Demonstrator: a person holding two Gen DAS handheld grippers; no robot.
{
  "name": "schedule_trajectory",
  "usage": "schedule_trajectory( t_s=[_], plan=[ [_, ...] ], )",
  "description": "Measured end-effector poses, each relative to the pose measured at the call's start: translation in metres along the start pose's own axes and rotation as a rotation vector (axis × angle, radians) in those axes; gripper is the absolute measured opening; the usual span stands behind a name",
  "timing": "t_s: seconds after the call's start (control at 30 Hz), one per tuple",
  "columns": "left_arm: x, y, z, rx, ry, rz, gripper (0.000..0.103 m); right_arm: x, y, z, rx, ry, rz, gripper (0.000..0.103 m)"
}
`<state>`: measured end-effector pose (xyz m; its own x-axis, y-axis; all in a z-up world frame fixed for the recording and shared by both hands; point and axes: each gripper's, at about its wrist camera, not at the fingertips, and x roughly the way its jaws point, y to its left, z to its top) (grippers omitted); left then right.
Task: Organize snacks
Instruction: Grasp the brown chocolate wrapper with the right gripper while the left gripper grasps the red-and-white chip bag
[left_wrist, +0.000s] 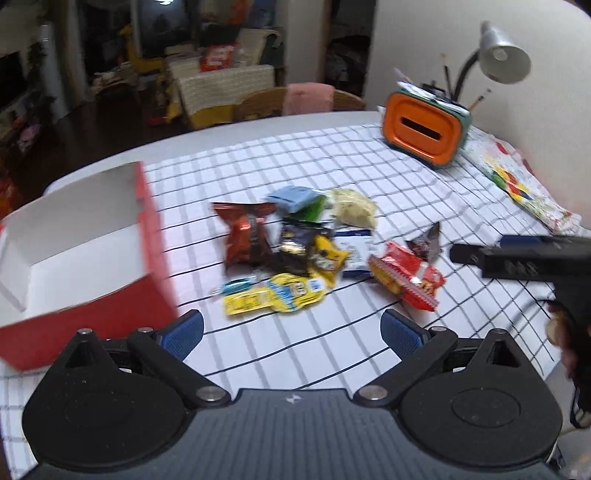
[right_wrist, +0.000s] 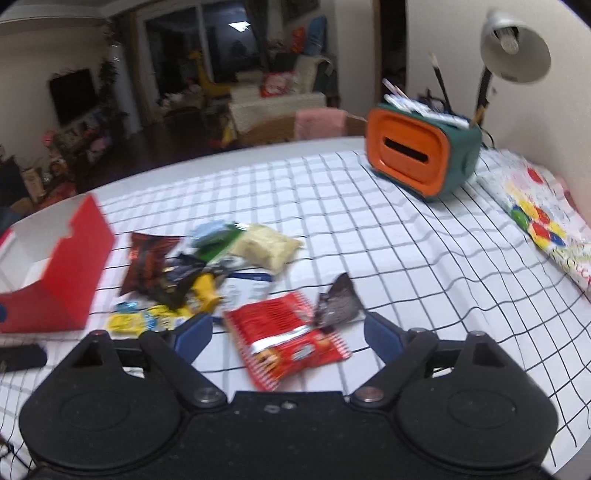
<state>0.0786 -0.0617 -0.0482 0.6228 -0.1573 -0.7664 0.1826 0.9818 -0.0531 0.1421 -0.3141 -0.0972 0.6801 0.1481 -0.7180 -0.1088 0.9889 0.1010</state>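
A heap of snack packets lies mid-table on the checked cloth (left_wrist: 332, 158): a dark red packet (left_wrist: 247, 236), a yellow packet (left_wrist: 273, 299), a pale bag (left_wrist: 354, 208) and blue and green ones (left_wrist: 295, 199). An open red box (left_wrist: 74, 236) with a white inside stands left of the heap. My left gripper (left_wrist: 293, 328) is open over bare cloth, short of the yellow packet. My right gripper (right_wrist: 290, 332) is open above a red striped packet (right_wrist: 291, 343), its pads apart from it. A small dark wrapper (right_wrist: 338, 302) lies just beyond that packet.
An orange and green holder (left_wrist: 421, 133) with pens and a desk lamp (left_wrist: 502, 55) stand at the back right by the wall. A colourful wrapped sheet (left_wrist: 524, 184) lies along the right edge. A chair with a pink cloth (left_wrist: 306, 98) is behind the table.
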Motion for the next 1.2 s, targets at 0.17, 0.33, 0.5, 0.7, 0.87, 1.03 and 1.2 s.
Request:
schedule_trajectory(
  t_s=[0.17, 0.33, 0.5, 0.7, 0.87, 1.03, 1.2],
  plan=[
    [0.030, -0.022, 0.014, 0.071, 0.016, -0.067, 0.103, 0.037, -0.018, 0.018, 0.063, 0.051, -0.039, 0.081],
    [0.061, -0.035, 0.026, 0.090, 0.059, -0.123, 0.102, 0.075, -0.031, 0.024, 0.103, 0.110, -0.073, 0.075],
    [0.091, -0.037, 0.039, 0.041, 0.124, -0.183, 0.102, 0.102, -0.038, 0.024, 0.129, 0.158, -0.094, 0.062],
    [0.130, -0.037, 0.050, -0.038, 0.222, -0.239, 0.102, 0.124, -0.043, 0.021, 0.148, 0.201, -0.108, 0.057],
    [0.158, -0.040, 0.056, -0.096, 0.282, -0.278, 0.102, 0.134, -0.043, 0.022, 0.145, 0.226, -0.093, 0.051],
    [0.182, -0.040, 0.059, -0.175, 0.338, -0.330, 0.101, 0.134, -0.041, 0.022, 0.122, 0.223, -0.081, 0.038],
    [0.197, -0.046, 0.058, -0.200, 0.375, -0.356, 0.085, 0.132, -0.043, 0.022, 0.108, 0.217, -0.068, 0.031]
  ],
)
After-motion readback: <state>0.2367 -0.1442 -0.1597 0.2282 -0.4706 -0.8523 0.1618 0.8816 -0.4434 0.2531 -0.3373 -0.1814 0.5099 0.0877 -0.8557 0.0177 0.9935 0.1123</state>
